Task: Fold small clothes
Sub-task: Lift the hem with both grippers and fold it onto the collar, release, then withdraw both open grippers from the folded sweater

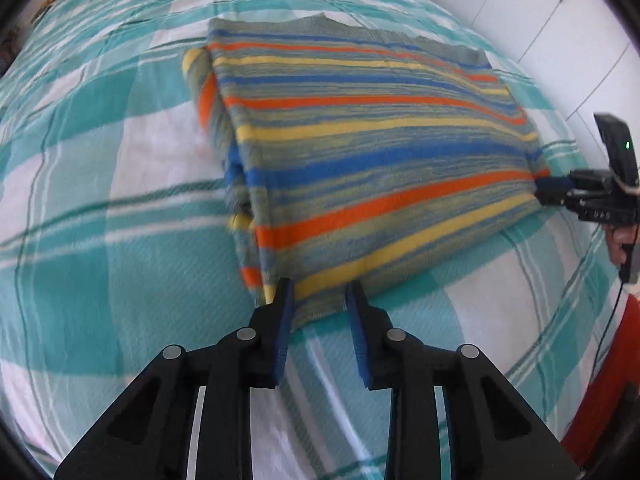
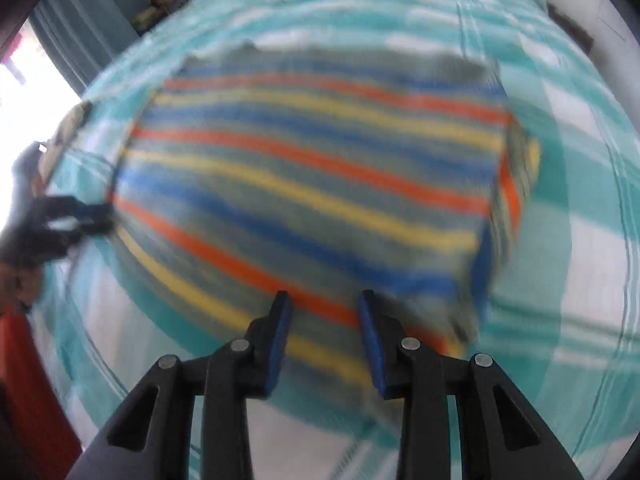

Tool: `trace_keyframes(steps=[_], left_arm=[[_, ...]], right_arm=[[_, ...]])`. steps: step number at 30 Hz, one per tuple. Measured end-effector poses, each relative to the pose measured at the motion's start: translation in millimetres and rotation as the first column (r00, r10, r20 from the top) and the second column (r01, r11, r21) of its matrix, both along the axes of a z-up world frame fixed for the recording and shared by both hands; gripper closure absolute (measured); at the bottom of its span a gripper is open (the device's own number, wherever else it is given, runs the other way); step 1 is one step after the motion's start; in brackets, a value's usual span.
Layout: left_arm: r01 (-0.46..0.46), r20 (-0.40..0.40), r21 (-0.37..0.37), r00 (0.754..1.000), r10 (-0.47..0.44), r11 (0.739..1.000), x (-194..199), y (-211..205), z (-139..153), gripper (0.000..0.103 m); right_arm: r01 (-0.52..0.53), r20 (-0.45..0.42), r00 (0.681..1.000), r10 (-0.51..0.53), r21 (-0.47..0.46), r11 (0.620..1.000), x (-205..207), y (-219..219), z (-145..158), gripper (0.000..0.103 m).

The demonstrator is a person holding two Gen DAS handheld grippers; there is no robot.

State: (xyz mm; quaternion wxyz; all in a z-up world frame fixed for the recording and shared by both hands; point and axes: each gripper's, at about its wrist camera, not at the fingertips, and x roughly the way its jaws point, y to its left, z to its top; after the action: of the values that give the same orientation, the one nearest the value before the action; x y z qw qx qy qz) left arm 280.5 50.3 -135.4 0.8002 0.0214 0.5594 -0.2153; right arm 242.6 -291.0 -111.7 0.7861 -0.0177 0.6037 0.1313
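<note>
Left hand-held gripper (image 1: 320,294) and right hand-held gripper (image 2: 324,306) — both with jaws parted.

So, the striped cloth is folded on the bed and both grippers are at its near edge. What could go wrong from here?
1. The folded striped cloth has loose layers bunched at its left side; a pull could open the fold.
2. The left gripper is open at the edge and may catch only the top layer.
3. The right gripper view is blurred, so its aim may be imprecise, and it could drag the checked bedsheet.
</note>
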Motion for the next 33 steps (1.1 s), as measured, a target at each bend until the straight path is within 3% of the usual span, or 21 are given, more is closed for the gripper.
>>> trace_keyframes(steps=[1,3,5,6,8,10,11,12,13,14,17,20,23,28,33], left_arm=[[-0.035,-0.003,-0.010,0.999,0.035,0.999,-4.6,7.6,6.7,0.086],[-0.103,0.044,-0.060,0.993,0.106,0.993,-10.9,20.2,26.4,0.077],[-0.183,0.101,-0.137,0.975,0.197,0.974,-10.5,30.2,44.0,0.035],[-0.228,0.115,-0.172,0.962,0.249,0.958,-6.2,33.6,49.2,0.028],[-0.255,0.119,-0.230,0.950,0.288,0.939,5.1,30.3,48.6,0.026],[-0.272,0.110,-0.118,0.952,0.285,0.955,15.4,15.9,30.5,0.029],[-0.284,0.087,-0.029,0.955,0.285,0.959,19.5,9.9,15.6,0.039],[-0.294,0.055,0.056,0.955,0.292,0.954,19.9,10.5,0.8,0.046],[-0.296,0.052,0.077,0.955,0.293,0.952,14.1,14.7,-5.8,0.047],[-0.301,0.080,0.056,0.952,0.296,0.952,2.8,21.3,-2.5,0.045],[-0.322,0.104,0.063,0.944,0.314,0.945,-27.5,33.2,12.6,0.027],[-0.325,0.165,0.042,0.935,0.314,0.945,-57.8,34.9,22.9,0.017],[-0.362,0.208,0.048,0.915,0.345,0.931,-79.6,28.1,20.1,0.013],[-0.377,0.180,0.097,0.917,0.356,0.921,-89.6,18.2,-14.1,0.009],[-0.370,0.211,0.086,0.914,0.346,0.925,-101.1,19.4,-19.7,0.004]], right_arm=[[0.015,0.033,0.999,-0.015,0.010,1.000,-17.4,-6.9,-0.6,0.068],[0.061,0.053,0.997,-0.062,0.019,0.998,-36.8,-14.3,9.9,0.068],[0.089,0.103,0.990,-0.094,0.046,0.995,-42.7,-13.7,27.4,0.068],[0.094,0.141,0.985,-0.102,0.059,0.994,-43.1,-11.3,36.8,0.068],[0.110,0.198,0.972,-0.126,0.089,0.990,-38.4,-5.4,49.9,0.068],[0.139,0.208,0.964,-0.168,0.150,0.979,-30.3,-3.3,49.5,0.068],[0.159,0.194,0.963,-0.188,0.156,0.975,-27.0,-3.0,42.7,0.068],[0.188,0.161,0.964,-0.210,0.139,0.972,-24.9,-4.6,30.4,0.068],[0.215,0.113,0.967,-0.228,0.111,0.970,-24.2,-5.9,17.5,0.068],[0.232,0.065,0.969,-0.238,0.087,0.969,-28.2,-9.7,3.7,0.068],[0.251,0.108,0.960,-0.258,0.078,0.965,-60.5,-15.8,15.7,0.068],[0.287,0.154,0.942,-0.298,0.088,0.954,-97.6,-15.1,31.8,0.056],[0.314,0.238,0.914,-0.329,0.100,0.944,-129.1,-4.3,37.7,0.042],[0.399,0.215,0.884,-0.416,0.119,0.909,-151.4,3.6,5.5,0.041],[0.356,0.289,0.889,-0.355,0.050,0.933,-159.4,20.7,-2.9,0.033]])
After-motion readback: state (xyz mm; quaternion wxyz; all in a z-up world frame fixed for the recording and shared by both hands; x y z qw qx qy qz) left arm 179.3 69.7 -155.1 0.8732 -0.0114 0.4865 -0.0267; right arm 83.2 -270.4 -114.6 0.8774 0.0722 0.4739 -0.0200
